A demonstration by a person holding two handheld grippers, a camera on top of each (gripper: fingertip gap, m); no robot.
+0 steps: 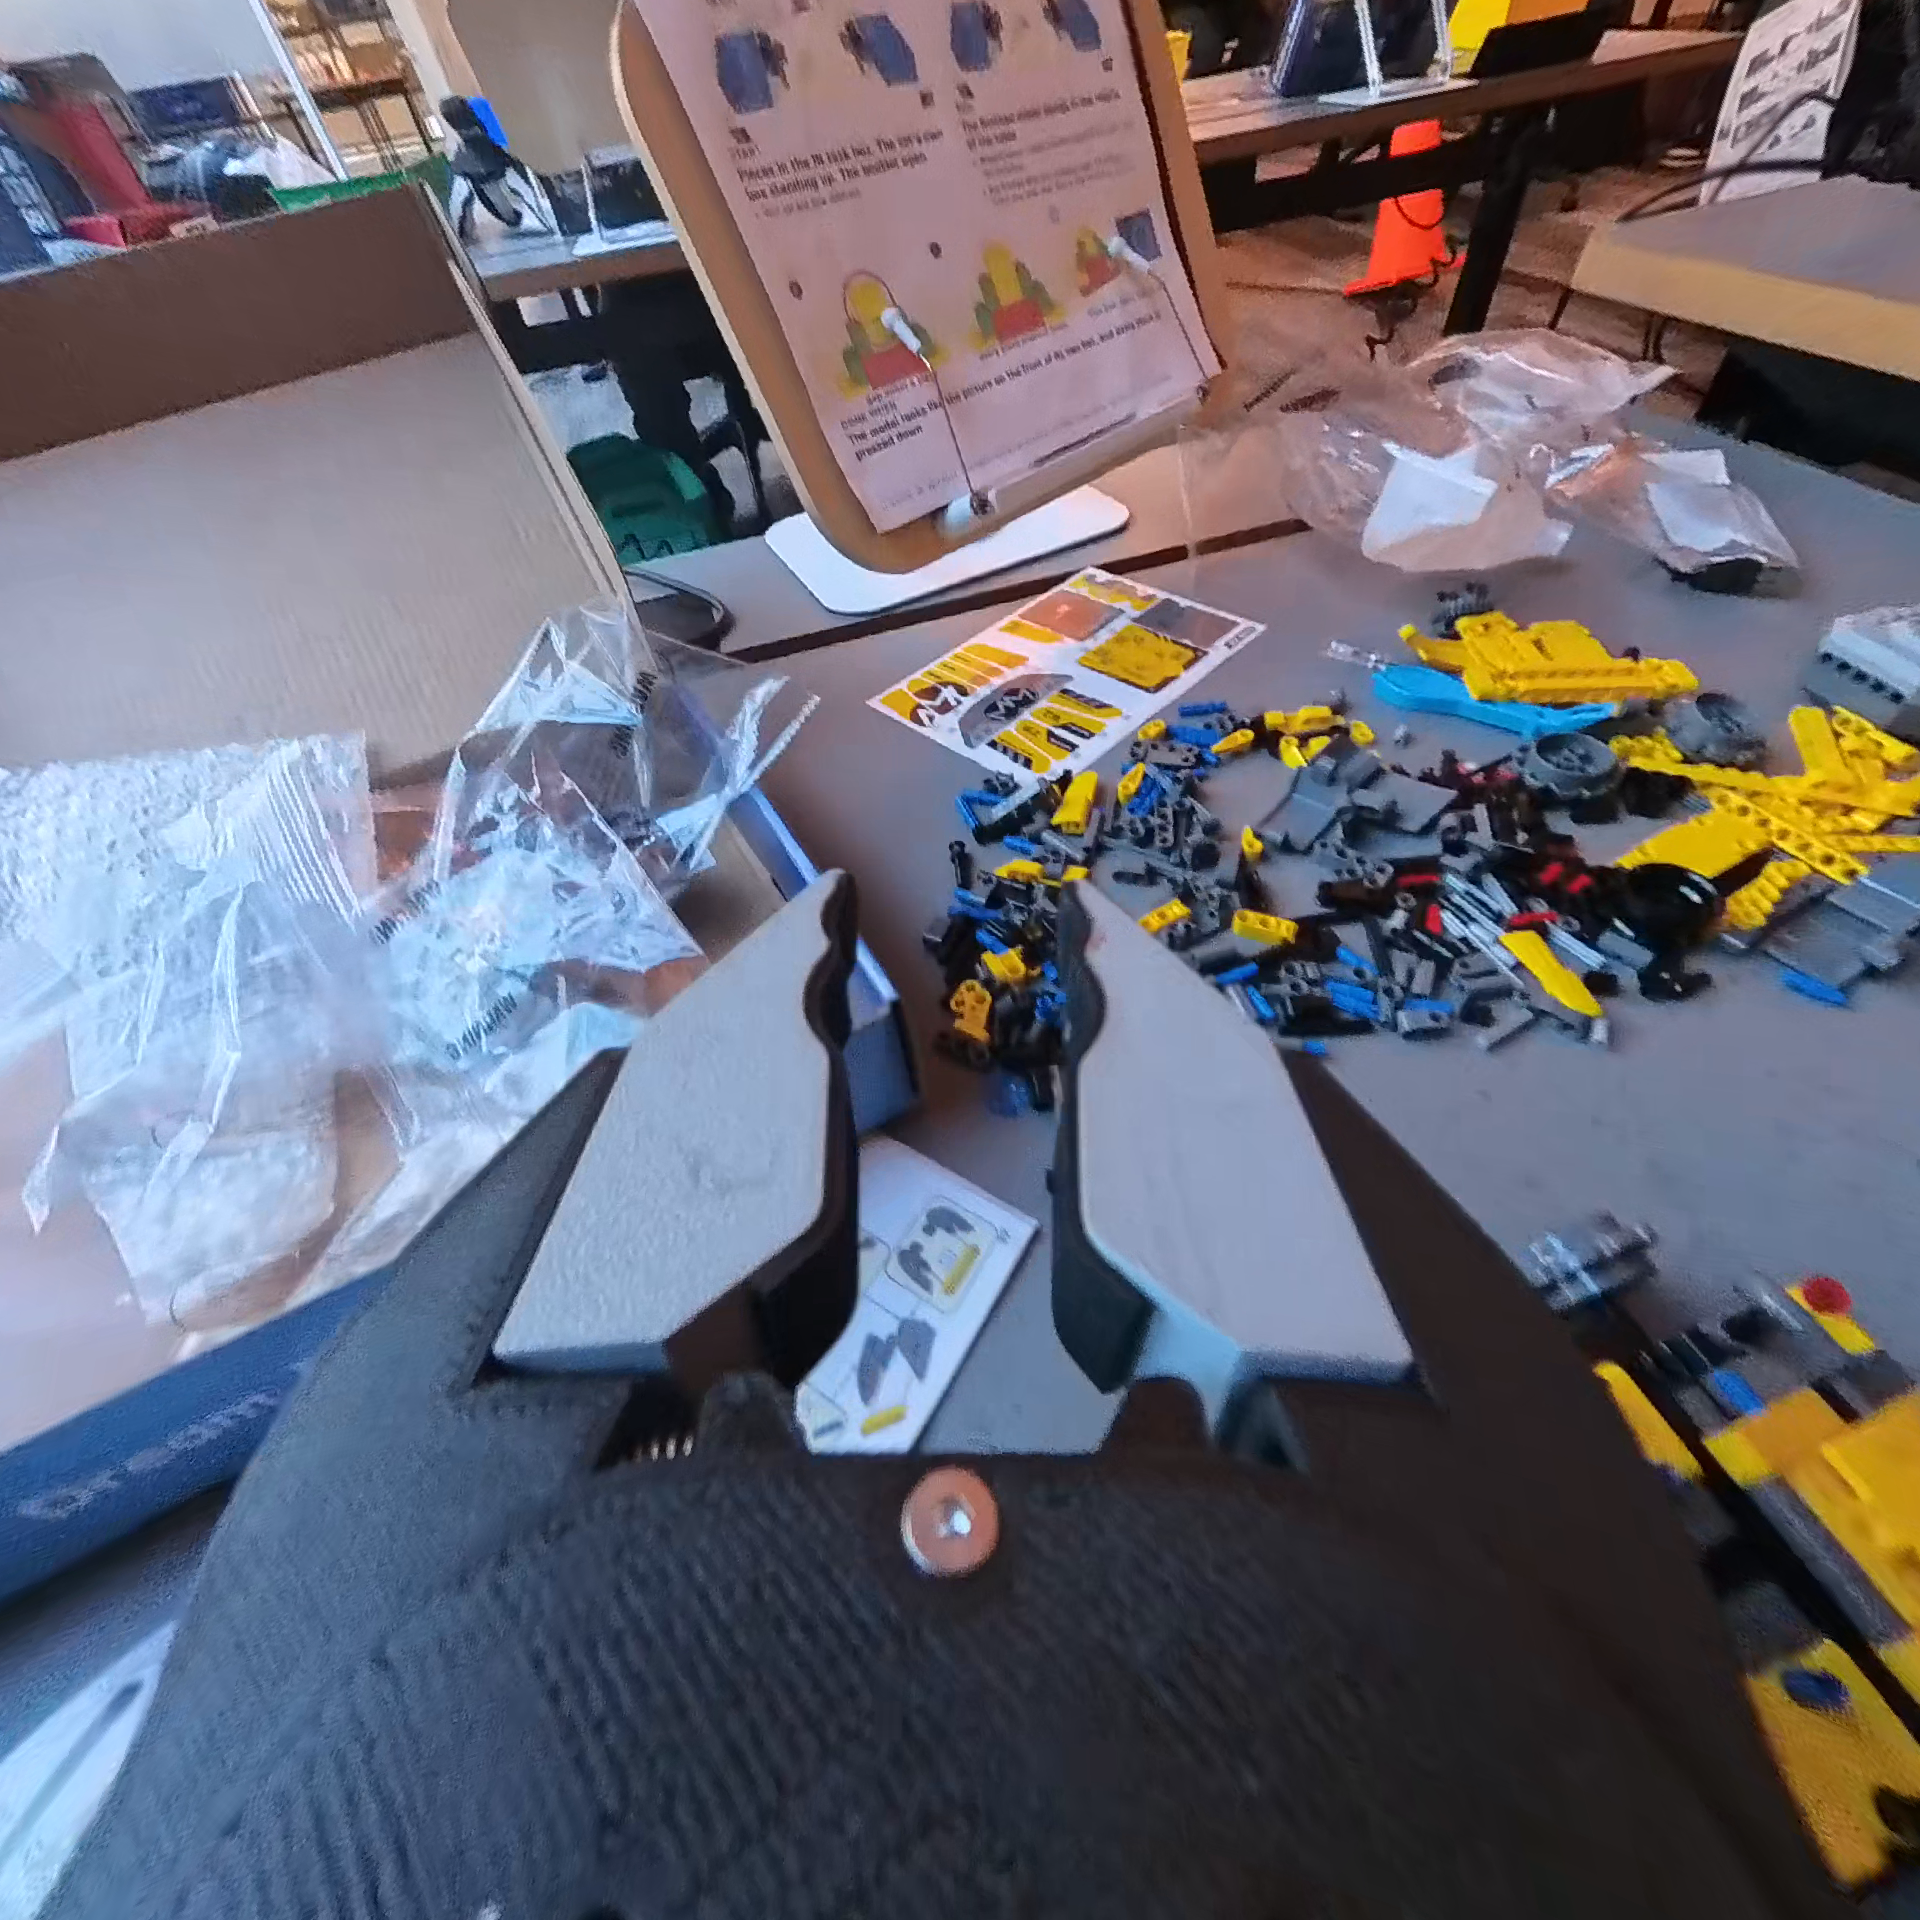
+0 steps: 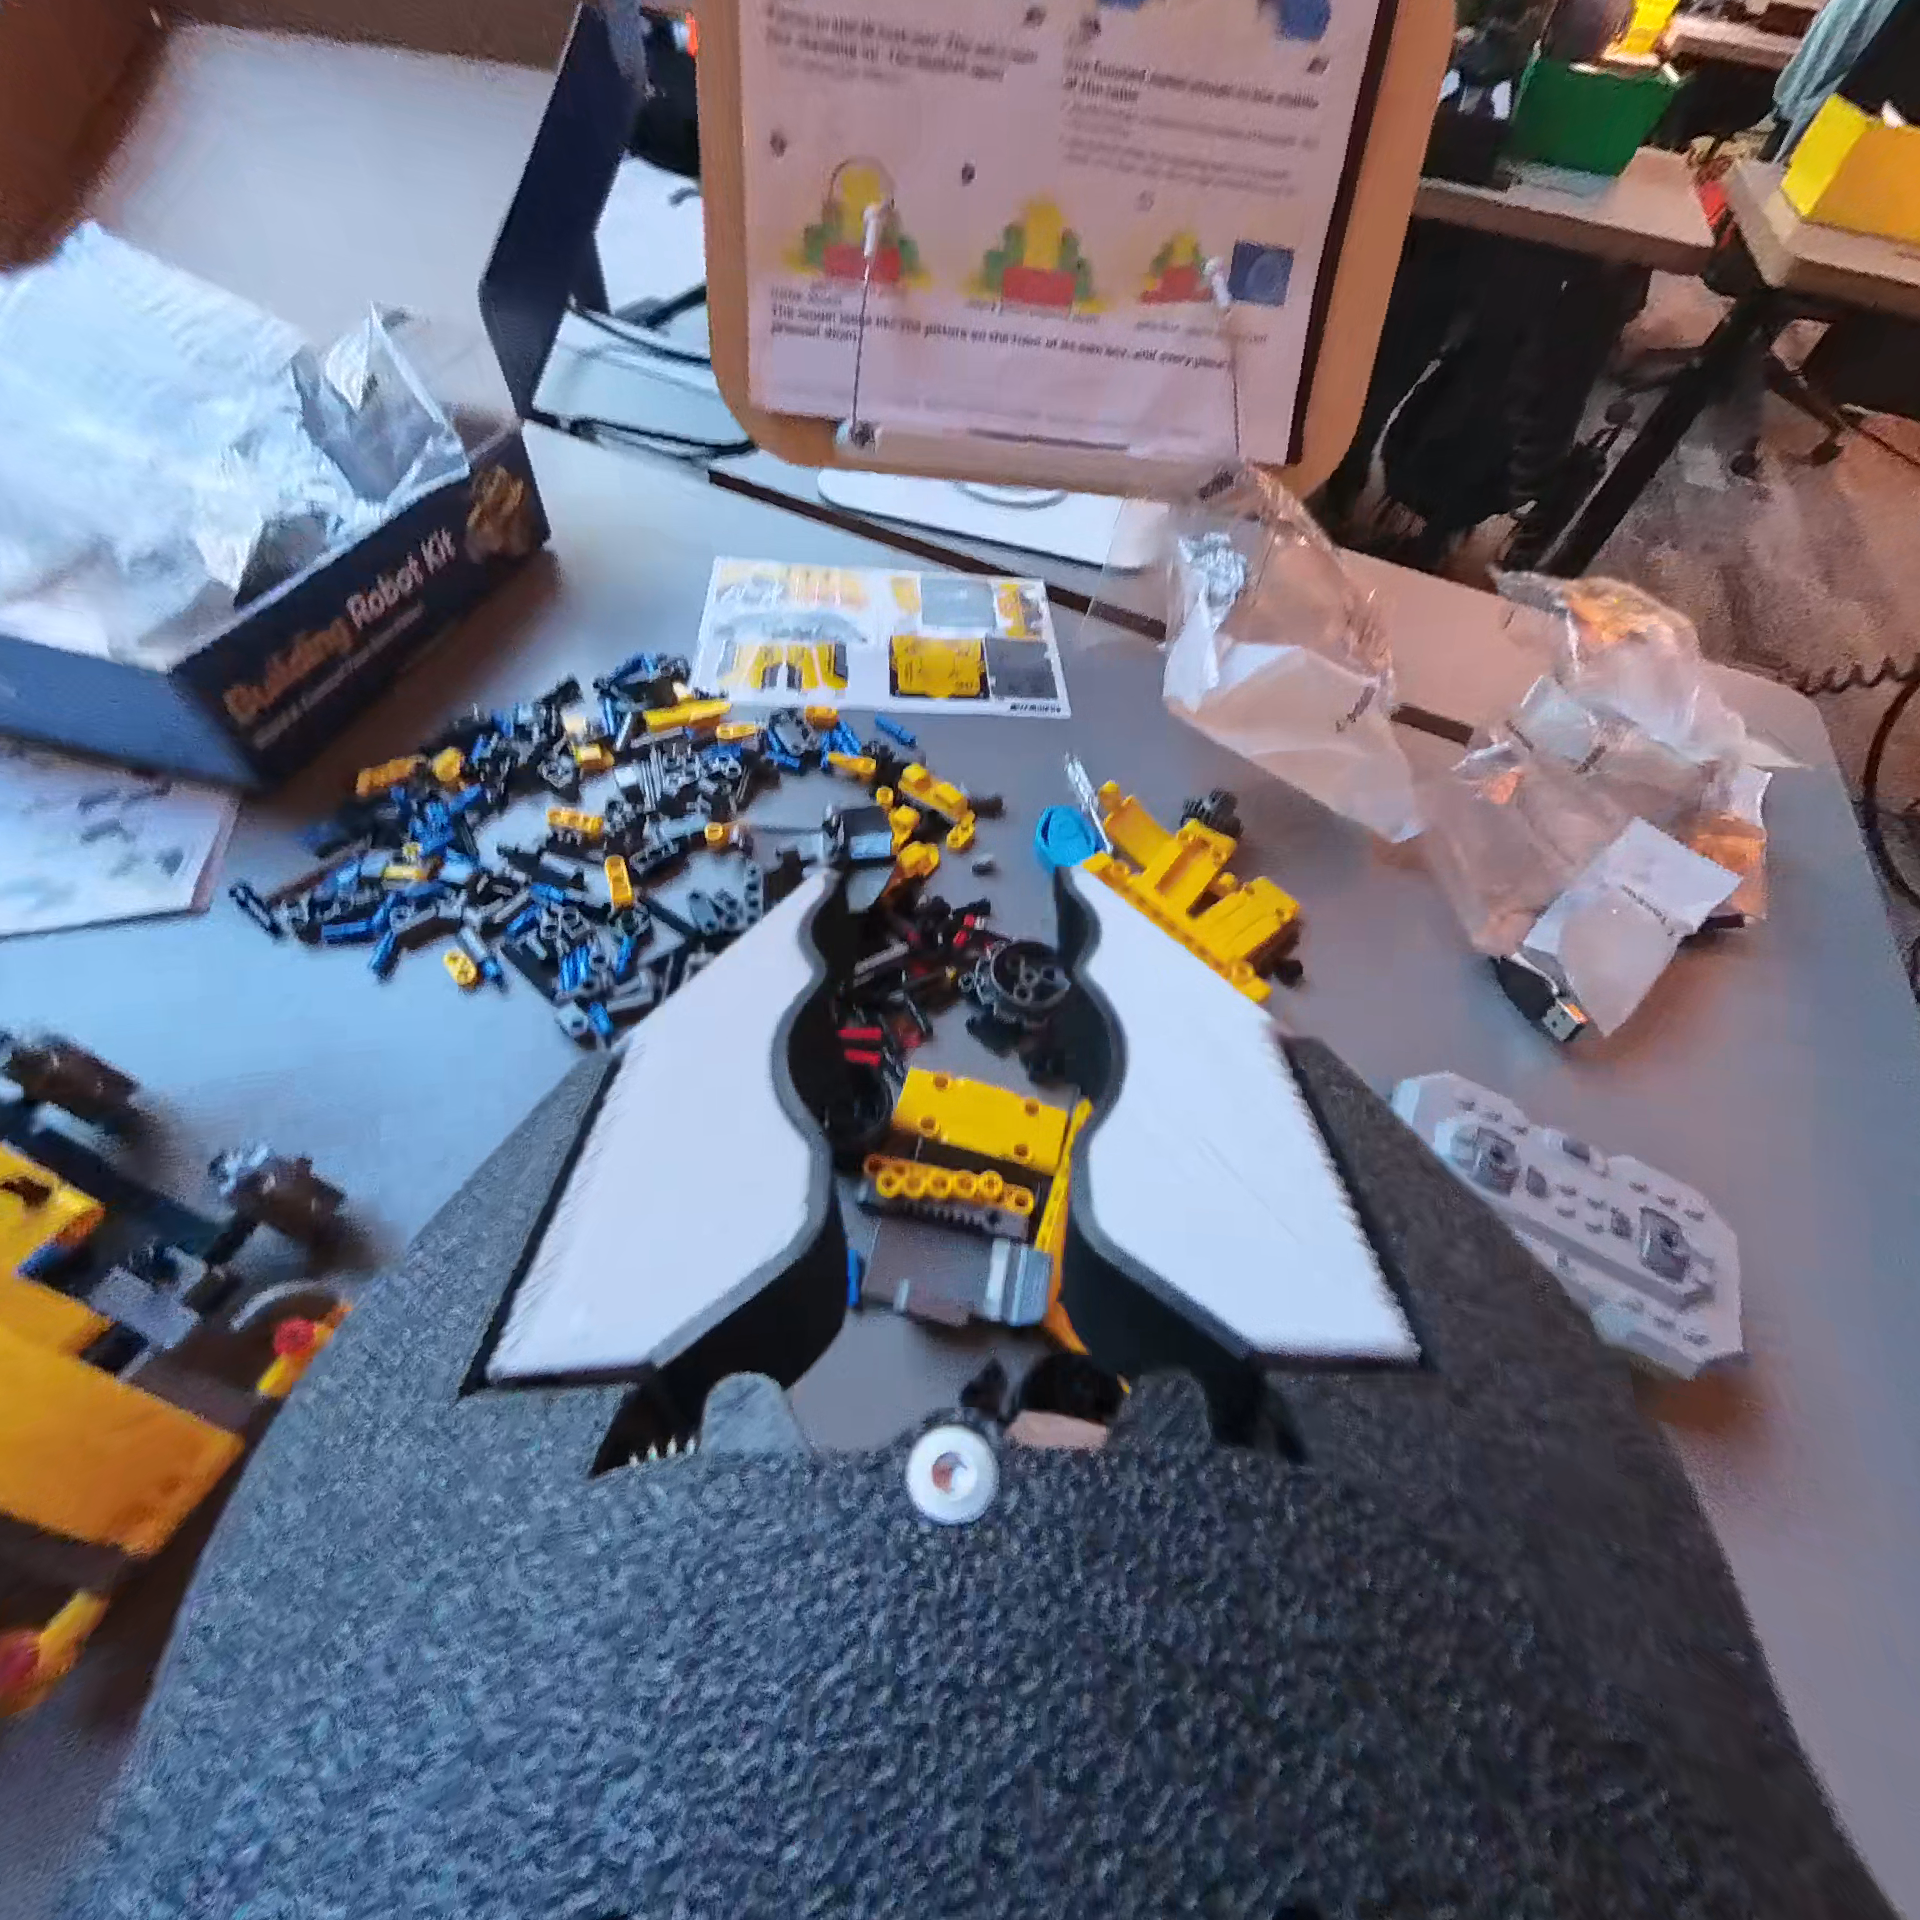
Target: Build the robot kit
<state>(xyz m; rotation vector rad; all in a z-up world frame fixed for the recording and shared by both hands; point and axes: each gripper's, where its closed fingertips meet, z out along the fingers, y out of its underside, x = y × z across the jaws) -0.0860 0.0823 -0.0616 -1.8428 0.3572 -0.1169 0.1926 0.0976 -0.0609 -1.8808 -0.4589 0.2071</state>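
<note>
While both hover over scattered bricks (image 2: pixel 644 831), left claw (image 1: pixel 956 894) apart, right claw (image 2: pixel 940 883) apart, yellow beam (image 2: pixel 945 1184) lying crosswise

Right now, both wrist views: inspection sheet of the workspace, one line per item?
Surface: grey table, crowded.
Job's things: loose building parts in a pile; yellow assembly; sticker sheet; grey controller.
Clutter: open kit box stuffed with bags; empty clear bags; leaflet.
Grippers: left tool open, empty, above the pile's edge; right tool open, empty, above the parts.
Cables: black cable behind the box.
Surroundings: instruction board on a stand; orange cone; other tables.
</note>
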